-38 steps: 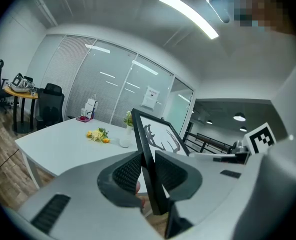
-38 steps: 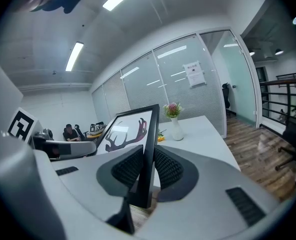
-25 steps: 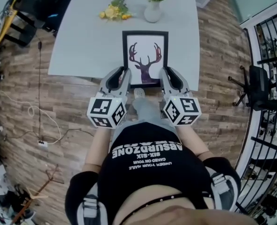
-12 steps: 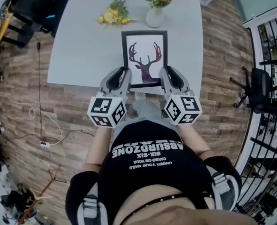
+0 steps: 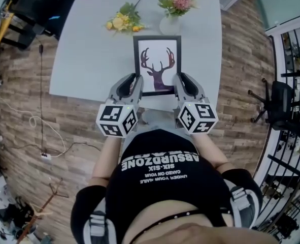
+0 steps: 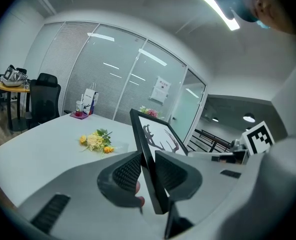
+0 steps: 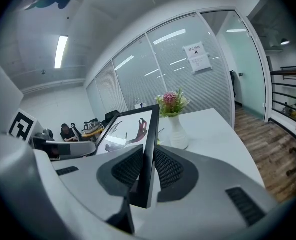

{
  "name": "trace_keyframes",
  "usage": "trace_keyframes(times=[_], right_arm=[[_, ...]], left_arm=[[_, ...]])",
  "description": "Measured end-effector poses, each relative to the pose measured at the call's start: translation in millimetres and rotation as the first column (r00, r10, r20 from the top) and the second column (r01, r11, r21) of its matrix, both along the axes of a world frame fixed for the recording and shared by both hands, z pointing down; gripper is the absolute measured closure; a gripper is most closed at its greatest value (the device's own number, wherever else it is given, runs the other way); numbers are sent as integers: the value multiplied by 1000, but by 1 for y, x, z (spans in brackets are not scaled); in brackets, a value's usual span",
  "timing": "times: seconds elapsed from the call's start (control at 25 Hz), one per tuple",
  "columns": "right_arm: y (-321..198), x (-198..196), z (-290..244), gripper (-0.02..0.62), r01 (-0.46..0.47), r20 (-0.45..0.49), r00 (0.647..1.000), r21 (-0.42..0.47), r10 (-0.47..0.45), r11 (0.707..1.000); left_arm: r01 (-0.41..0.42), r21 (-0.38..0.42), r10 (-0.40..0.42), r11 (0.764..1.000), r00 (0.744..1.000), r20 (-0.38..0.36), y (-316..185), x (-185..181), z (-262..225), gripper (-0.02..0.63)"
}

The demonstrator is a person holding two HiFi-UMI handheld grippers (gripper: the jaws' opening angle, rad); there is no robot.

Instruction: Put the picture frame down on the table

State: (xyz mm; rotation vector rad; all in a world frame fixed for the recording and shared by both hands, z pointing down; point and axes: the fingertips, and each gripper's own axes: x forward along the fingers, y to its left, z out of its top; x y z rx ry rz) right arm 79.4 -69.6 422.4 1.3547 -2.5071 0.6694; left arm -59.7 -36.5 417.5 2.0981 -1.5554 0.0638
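A black picture frame [image 5: 158, 65] with a dark red deer-head print is held over the near part of the grey table [image 5: 89, 60]. My left gripper [image 5: 133, 86] is shut on the frame's left edge [image 6: 149, 159], near its lower corner. My right gripper [image 5: 179, 86] is shut on the frame's right edge [image 7: 146, 164]. In both gripper views the frame rises tilted above the tabletop, its print [image 6: 160, 138] facing up and toward me. Whether its lower edge touches the table is hidden by the grippers.
A white vase of pink flowers [image 5: 171, 13] stands just beyond the frame's far end, also in the right gripper view [image 7: 175, 119]. A loose yellow flower bunch [image 5: 123, 20] lies far left of the vase. A chair [image 5: 279, 98] and railing stand at the right.
The frame and both grippers have shifted slightly forward over the table; the hold on the frame is unchanged.
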Motion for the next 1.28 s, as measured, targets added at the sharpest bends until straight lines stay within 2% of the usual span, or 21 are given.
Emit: trace_keyframes(times=[0.2, 1.28], right_arm=[[-20, 0, 8, 512, 13, -13, 1000, -14, -14, 1000], [-54, -16, 47, 511, 53, -45, 997, -100, -57, 994]], left_arm=[[8, -19, -8, 1000, 1000, -7, -18, 1, 10, 506], [22, -127, -22, 992, 1000, 3, -51, -14, 51, 506]])
